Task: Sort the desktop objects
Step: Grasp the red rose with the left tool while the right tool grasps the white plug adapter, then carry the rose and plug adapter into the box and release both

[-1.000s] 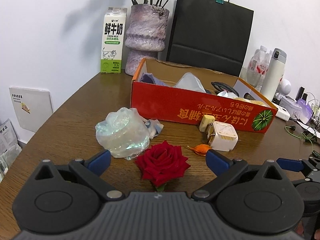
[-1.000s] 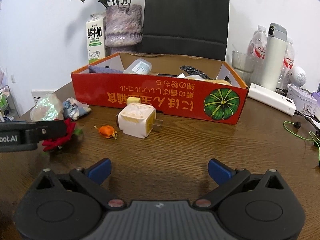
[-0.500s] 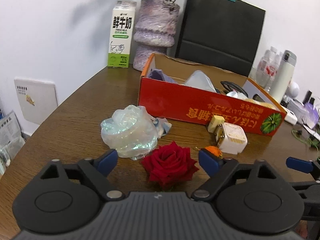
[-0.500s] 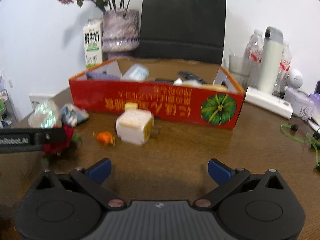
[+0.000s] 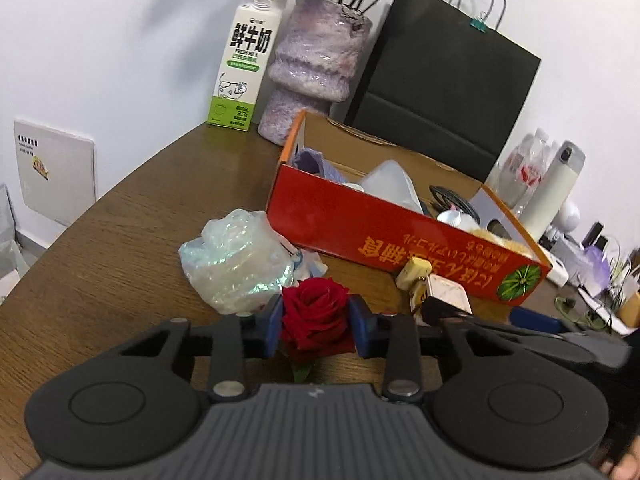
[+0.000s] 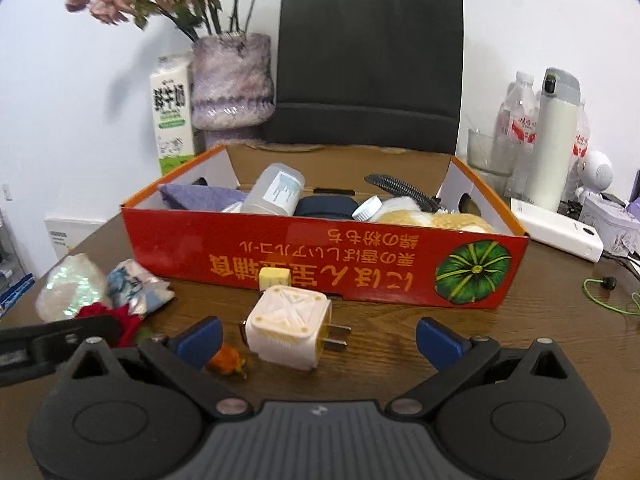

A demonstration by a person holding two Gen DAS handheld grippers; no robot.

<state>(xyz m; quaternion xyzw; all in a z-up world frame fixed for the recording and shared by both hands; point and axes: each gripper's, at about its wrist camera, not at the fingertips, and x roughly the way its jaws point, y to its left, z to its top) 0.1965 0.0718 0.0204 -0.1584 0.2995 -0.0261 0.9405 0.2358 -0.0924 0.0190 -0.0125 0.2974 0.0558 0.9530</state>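
Note:
My left gripper [image 5: 315, 322] is shut on a red rose [image 5: 316, 314], its blue pads pressing both sides of the bloom just above the brown table. The rose also shows at the left of the right wrist view [image 6: 110, 316]. My right gripper [image 6: 319, 339] is open and empty, its jaws standing either side of a white plug adapter [image 6: 290, 328] lying on the table. A small orange item [image 6: 227, 361] lies by its left fingertip. The red cardboard box [image 6: 320, 258] behind holds several items.
A crumpled iridescent plastic wrap [image 5: 236, 260] and a blue-white wrapper [image 6: 134, 286] lie left of the box. A small yellow cube [image 6: 274, 277] sits against the box front. A milk carton [image 5: 244, 62], vase [image 5: 316, 64], black bag [image 6: 370, 68], bottles and thermos [image 6: 556, 136] stand behind.
My left gripper closed on the rose, which was lying free between open jaws. My right gripper moved forward toward the white plug adapter and stayed open.

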